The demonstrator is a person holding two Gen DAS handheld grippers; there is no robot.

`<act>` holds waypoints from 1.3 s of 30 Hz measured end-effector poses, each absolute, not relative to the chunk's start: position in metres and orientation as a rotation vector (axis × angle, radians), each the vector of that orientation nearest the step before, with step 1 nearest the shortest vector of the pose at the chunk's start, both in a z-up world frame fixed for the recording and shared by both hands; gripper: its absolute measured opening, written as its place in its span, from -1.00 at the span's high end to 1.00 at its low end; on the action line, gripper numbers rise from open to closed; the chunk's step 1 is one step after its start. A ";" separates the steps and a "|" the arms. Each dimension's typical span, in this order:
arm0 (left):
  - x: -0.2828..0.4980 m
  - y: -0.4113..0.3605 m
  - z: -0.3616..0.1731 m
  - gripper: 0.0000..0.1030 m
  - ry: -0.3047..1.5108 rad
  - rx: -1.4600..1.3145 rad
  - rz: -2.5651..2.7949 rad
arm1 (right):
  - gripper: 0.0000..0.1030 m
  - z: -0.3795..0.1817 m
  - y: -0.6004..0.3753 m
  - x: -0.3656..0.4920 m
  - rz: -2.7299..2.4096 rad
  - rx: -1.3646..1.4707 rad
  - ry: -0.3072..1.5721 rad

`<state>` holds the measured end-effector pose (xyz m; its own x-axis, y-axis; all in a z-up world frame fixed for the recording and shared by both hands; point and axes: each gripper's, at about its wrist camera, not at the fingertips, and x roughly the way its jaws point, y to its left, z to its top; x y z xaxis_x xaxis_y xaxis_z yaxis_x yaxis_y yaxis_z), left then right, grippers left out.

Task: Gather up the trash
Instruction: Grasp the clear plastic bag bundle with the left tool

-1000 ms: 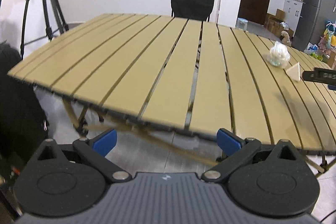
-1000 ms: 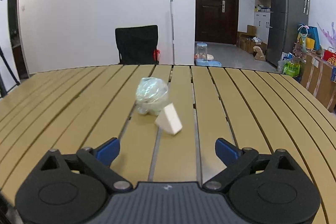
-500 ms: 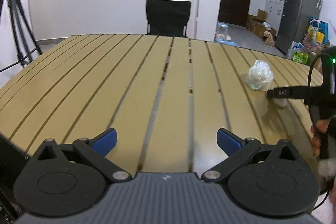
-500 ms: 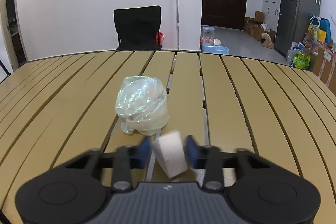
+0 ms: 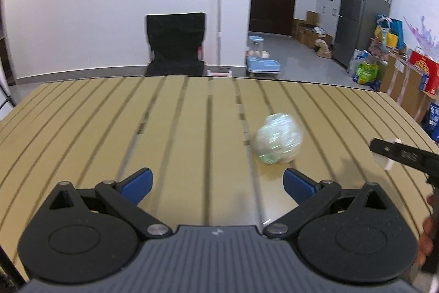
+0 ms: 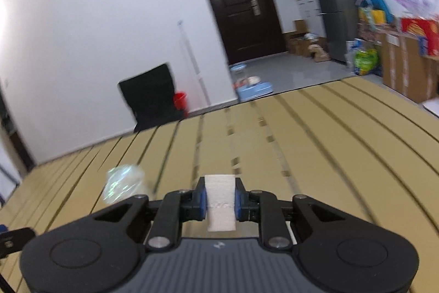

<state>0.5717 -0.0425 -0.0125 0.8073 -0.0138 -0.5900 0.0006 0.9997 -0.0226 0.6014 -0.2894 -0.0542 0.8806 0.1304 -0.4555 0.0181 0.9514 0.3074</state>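
Two tongs: right tongs [image 6: 219,199] now lifted, clamping white block [image 6: 221,201]; left tongs [image 5: 216,179] still spread.

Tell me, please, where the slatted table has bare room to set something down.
The table is bare left of the crumpled plastic ball, out to its left edge and far edge. It is crowded only by the ball, where the right gripper holds the white foam piece.

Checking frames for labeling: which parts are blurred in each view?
Left wrist view: the crumpled plastic ball and nearer table slats smear, the room stays sharp. Right wrist view: nearly everything streaks, while the white foam piece in the right gripper looks crisp.
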 end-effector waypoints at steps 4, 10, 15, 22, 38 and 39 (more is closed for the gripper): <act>0.602 -0.071 -0.019 -1.00 0.653 -0.010 -0.011 | 0.65 -0.055 -0.329 0.591 -0.012 0.363 0.458; 0.652 -0.107 -0.038 -1.00 0.694 0.052 0.033 | 0.65 -0.066 -0.384 0.589 -0.086 0.420 0.423; 0.687 -0.124 -0.056 -1.00 0.739 0.061 0.059 | 0.65 -0.076 -0.407 0.599 -0.101 0.441 0.420; 0.699 -0.132 -0.072 -0.23 0.762 0.067 0.064 | 0.65 -0.081 -0.403 0.604 -0.076 0.429 0.434; 0.646 -0.121 -0.034 0.19 0.694 0.091 0.060 | 0.65 -0.065 -0.386 0.590 -0.009 0.372 0.452; 0.641 -0.120 -0.031 0.19 0.691 0.090 0.060 | 0.65 -0.062 -0.383 0.586 -0.004 0.366 0.450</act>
